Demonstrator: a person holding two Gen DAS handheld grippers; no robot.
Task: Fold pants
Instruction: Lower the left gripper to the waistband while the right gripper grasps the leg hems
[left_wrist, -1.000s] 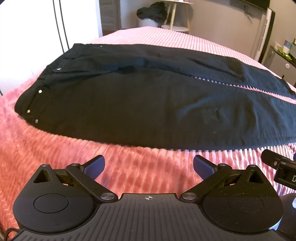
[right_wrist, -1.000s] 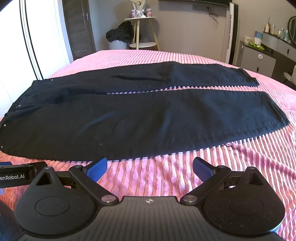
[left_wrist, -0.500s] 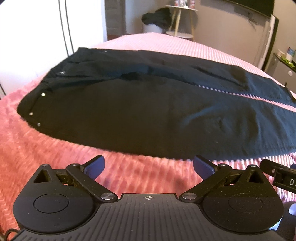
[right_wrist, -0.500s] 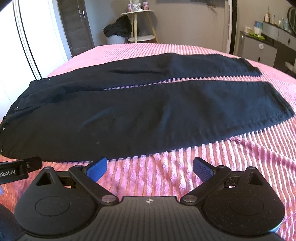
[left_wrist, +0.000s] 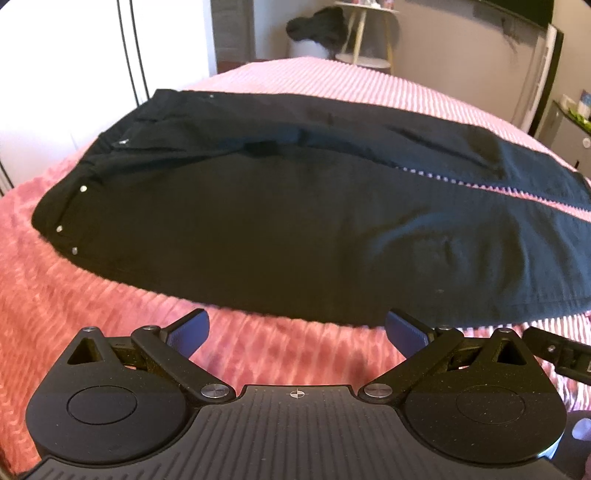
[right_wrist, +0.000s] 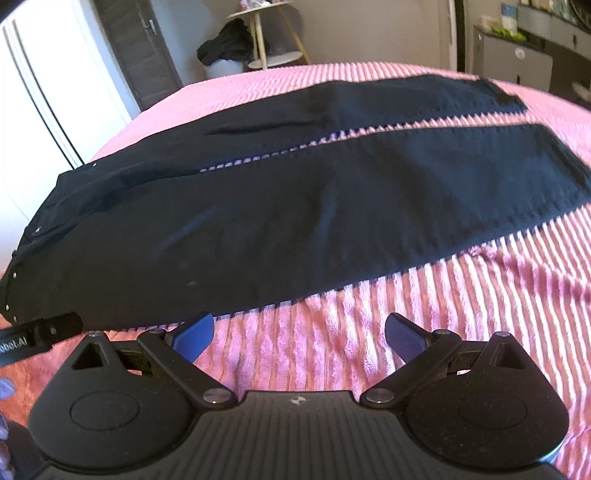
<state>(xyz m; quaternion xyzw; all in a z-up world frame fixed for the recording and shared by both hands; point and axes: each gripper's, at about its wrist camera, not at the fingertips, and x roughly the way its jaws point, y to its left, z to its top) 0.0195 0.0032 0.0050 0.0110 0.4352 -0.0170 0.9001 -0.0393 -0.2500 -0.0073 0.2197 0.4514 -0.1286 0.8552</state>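
Note:
Black pants (left_wrist: 280, 229) lie spread flat on a pink ribbed bedspread (left_wrist: 110, 317), waistband to the left, both legs running to the right with a thin pink gap between them. The same pants (right_wrist: 295, 221) fill the right wrist view, hems at the right. My left gripper (left_wrist: 297, 332) hovers open just short of the near edge, by the thigh and hip. My right gripper (right_wrist: 299, 334) is open too, at the near leg's edge, nothing between its fingers. Each gripper's tip shows at the edge of the other's view.
Beyond the bed stands a small round side table (right_wrist: 269, 33) with dark clothing (right_wrist: 225, 46) heaped beside it. White wardrobe doors (right_wrist: 44, 96) rise at the left; a cabinet (right_wrist: 517, 59) stands at the right. Bare bedspread (right_wrist: 498, 295) stretches right of my right gripper.
Both grippers have moved forward and closer to the pants' near edge, which now sits just ahead of the fingertips. The right view has tilted. The pants have not moved.

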